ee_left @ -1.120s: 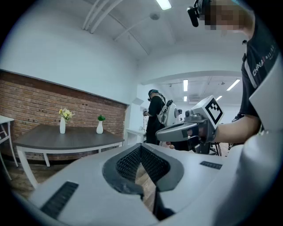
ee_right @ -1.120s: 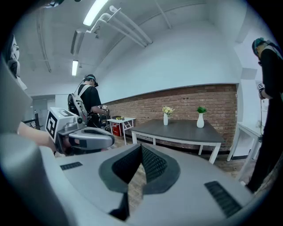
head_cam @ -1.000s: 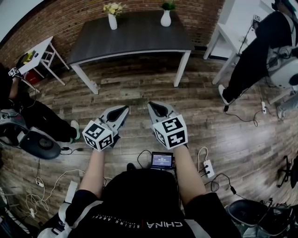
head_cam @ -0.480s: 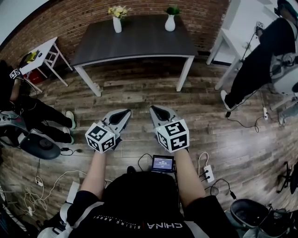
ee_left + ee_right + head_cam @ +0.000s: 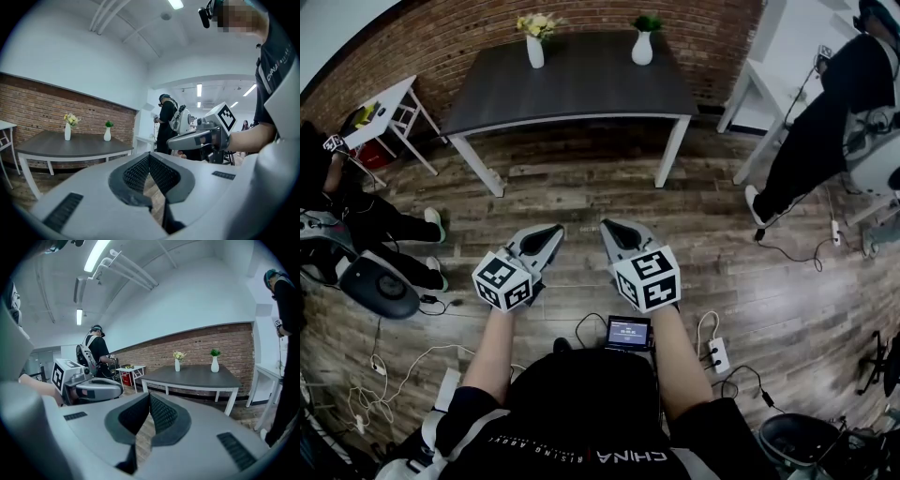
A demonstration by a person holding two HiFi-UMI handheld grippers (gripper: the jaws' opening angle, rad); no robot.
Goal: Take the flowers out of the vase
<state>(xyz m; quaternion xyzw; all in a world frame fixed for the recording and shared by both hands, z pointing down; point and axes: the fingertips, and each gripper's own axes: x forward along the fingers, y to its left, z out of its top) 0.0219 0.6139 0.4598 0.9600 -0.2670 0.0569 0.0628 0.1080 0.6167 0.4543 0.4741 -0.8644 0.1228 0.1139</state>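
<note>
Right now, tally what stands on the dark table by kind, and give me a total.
White vases: 2
Bunches of pale yellow flowers: 1
Green plants: 1
Total on the dark table: 4
</note>
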